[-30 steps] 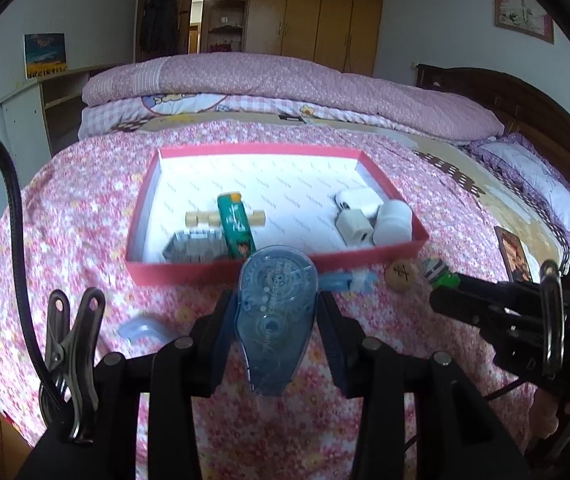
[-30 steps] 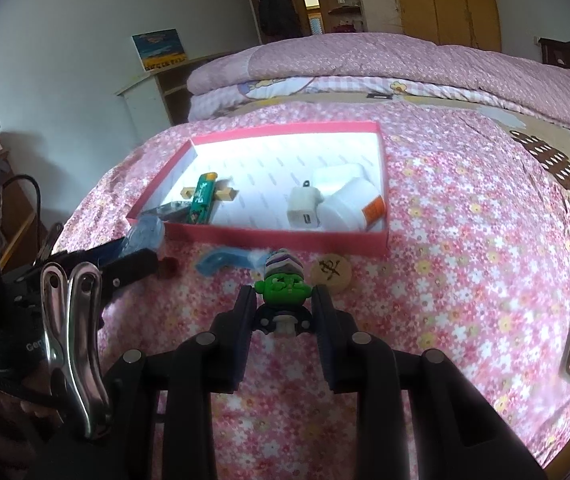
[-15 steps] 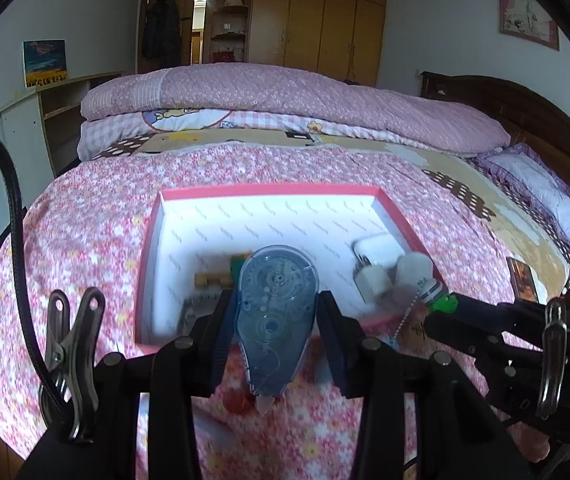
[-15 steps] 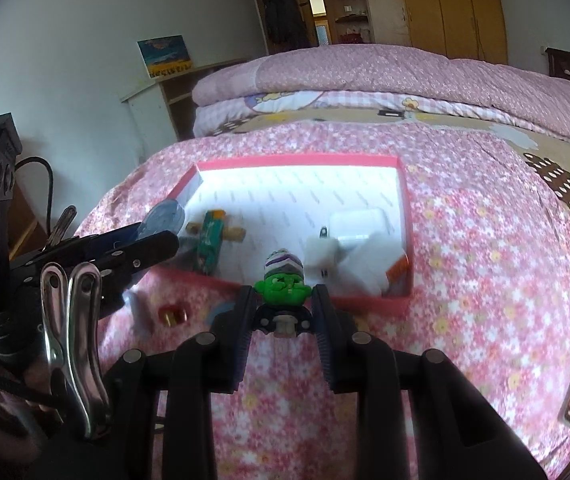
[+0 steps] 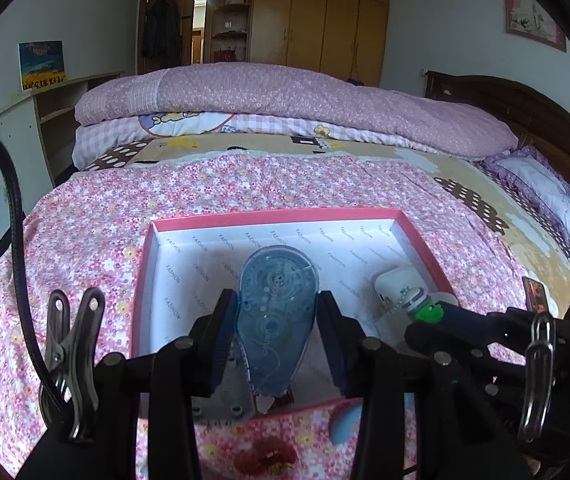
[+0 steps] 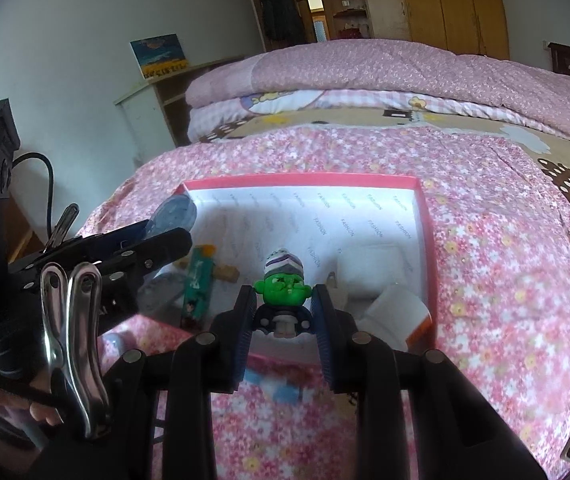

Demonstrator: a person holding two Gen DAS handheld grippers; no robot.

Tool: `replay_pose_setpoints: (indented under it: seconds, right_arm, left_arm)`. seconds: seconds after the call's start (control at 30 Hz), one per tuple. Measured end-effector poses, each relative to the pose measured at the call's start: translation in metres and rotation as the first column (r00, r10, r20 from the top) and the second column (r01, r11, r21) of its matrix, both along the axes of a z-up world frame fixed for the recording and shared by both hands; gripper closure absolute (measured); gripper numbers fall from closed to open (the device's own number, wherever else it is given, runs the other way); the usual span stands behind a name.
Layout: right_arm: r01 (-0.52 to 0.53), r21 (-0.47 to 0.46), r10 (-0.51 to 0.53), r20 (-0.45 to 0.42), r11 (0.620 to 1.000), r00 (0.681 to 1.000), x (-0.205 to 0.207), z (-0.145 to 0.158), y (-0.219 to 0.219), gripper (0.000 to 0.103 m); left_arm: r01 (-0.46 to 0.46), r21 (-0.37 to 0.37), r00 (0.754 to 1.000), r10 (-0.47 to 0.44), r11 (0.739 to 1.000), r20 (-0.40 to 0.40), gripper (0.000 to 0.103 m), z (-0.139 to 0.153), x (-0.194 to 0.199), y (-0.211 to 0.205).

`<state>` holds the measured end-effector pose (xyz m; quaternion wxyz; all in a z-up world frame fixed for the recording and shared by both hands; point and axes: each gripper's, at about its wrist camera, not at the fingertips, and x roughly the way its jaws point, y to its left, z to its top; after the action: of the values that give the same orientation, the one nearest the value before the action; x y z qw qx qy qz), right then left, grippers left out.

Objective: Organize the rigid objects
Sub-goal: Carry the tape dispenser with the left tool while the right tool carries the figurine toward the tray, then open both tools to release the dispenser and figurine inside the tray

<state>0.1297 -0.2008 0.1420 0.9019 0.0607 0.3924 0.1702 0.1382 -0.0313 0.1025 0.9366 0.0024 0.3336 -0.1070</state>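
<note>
While both loads hang over the near part of the pink box (image 5: pixel 417 236), the main risk is a crowded landing. The left gripper (image 5: pixel 277 320) is clamped on the blue correction-tape dispenser (image 5: pixel 277 304), held tip-down above the box's near left area; the right gripper (image 6: pixel 283 312) pinches the green-faced figure (image 6: pixel 283 288) by its body, above the near middle. Below and left of the figure lies the green tube (image 6: pixel 199 280), and to its right the white charger (image 6: pixel 369 268) and a white bottle (image 6: pixel 399 316). Released here, the top-heavy figure would likely topple against them. The dispenser's landing spot is hidden behind its own body, perhaps on a grey item. The two grippers sit near each other and could knock together.
</note>
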Motion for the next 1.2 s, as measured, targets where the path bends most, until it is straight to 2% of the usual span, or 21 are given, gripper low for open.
replay_pose_setpoints:
  seconds: [0.63,0.77,0.93,1.2]
  right_arm:
    - [0.025,-0.023,-0.026,-0.02,0.999,0.999,0.04,-0.015,0.004,0.073]
    - [0.023,-0.031,-0.024,-0.018,0.999,1.0,0.045,-0.019,0.007,0.073]
    - [0.027,-0.033,-0.028,-0.026,0.999,0.999,0.049,-0.023,0.006,0.073]
    - [0.039,-0.017,-0.039,-0.034,0.999,0.999,0.051,-0.026,0.003,0.072]
  left_arm:
    - [-0.005,0.0,0.998,0.005,1.0,-0.061,0.06,-0.025,0.042,-0.003]
    - [-0.004,0.014,0.998,0.005,1.0,-0.06,0.06,-0.028,0.045,-0.005]
    - [0.003,0.031,0.998,-0.001,1.0,-0.063,0.054,-0.031,0.047,-0.009]
    - [0.007,0.055,0.999,-0.004,0.998,-0.055,0.054,-0.032,0.044,-0.013]
